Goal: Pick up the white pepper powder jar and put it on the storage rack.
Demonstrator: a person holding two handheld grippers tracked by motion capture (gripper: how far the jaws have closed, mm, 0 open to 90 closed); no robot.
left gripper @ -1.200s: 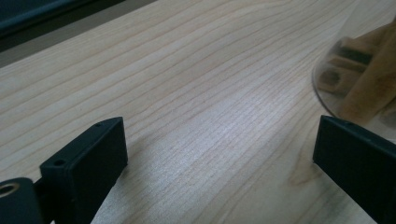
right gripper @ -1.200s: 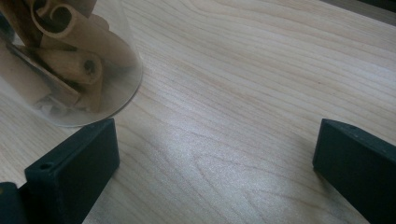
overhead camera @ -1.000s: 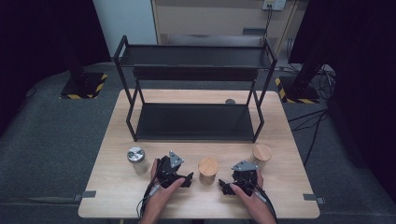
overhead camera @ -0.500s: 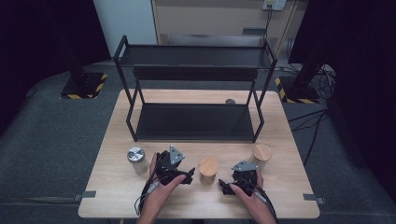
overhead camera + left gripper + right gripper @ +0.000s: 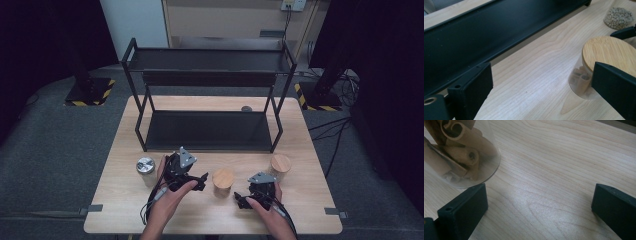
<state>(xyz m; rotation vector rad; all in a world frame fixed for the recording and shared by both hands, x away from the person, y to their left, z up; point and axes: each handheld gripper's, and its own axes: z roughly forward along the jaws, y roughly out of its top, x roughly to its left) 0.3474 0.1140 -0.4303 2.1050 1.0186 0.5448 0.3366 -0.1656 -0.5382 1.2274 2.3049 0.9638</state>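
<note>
On the bench [image 5: 125, 210], in front of the black shelf rack [image 5: 207, 130], both hand-held grippers gape wide and hold nothing. The left hand-held gripper [image 5: 200, 181] and right hand-held gripper [image 5: 240, 201] flank a bamboo-lidded glass jar [image 5: 223, 181] of cinnamon sticks [image 5: 456, 152].

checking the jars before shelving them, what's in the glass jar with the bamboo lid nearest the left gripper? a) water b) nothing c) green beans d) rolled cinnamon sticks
d: the right gripper view looks through the glass of the jar at curled brown cinnamon sticks standing inside.
</note>
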